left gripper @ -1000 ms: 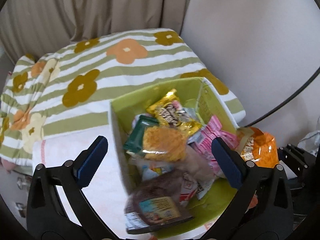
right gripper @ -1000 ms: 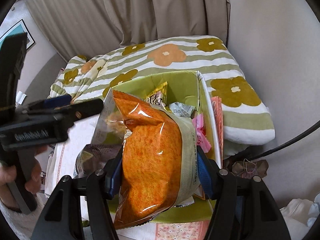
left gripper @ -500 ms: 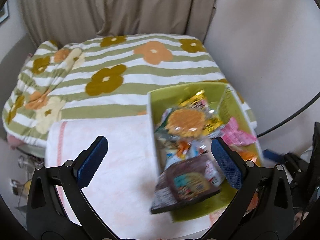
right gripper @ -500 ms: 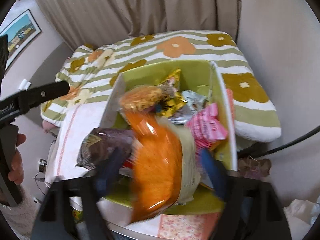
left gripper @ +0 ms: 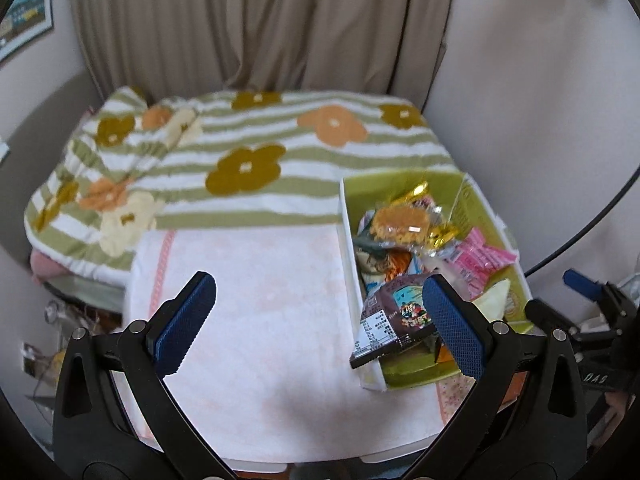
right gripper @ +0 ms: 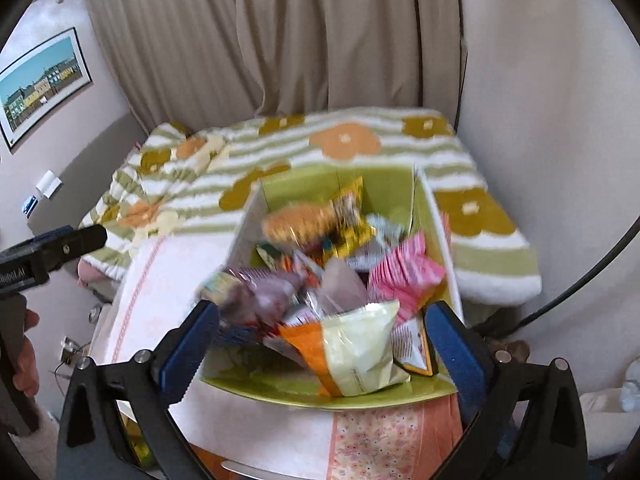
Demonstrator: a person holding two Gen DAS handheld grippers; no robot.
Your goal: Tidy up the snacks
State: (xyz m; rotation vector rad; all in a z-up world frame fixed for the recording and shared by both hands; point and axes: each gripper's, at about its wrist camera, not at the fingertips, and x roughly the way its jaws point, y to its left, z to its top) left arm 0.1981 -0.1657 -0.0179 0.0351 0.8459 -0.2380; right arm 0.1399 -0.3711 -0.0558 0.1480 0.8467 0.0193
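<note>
A green box (left gripper: pixel 404 186) (right gripper: pixel 312 392) full of snack packets sits on a pale pink towel (left gripper: pixel 256 300). The orange-and-cream snack bag (right gripper: pixel 352 356) lies in the box's near end, free of any grip. A dark brown packet (left gripper: pixel 396 316) hangs over the box's left rim. A pink packet (right gripper: pixel 404 272) and a gold packet (left gripper: pixel 424 216) lie further in. My right gripper (right gripper: pixel 320 348) is open over the box's near end, nothing pressed by its pads. My left gripper (left gripper: pixel 320 320) is open above the towel, empty; its right finger (left gripper: pixel 452 328) overlaps the box in the picture.
A green-striped flowered blanket (left gripper: pixel 248 148) covers the bed behind the towel. Beige curtains (left gripper: pixel 260 24) hang at the back and a wall stands at right. A black cable (right gripper: pixel 580 284) runs by the wall. A hand (right gripper: pixel 24 352) holds the left gripper's handle.
My right gripper opened and let go of the orange bag, which dropped into the box. My left gripper swung left, away from the box and over the towel. Both pulled back slightly.
</note>
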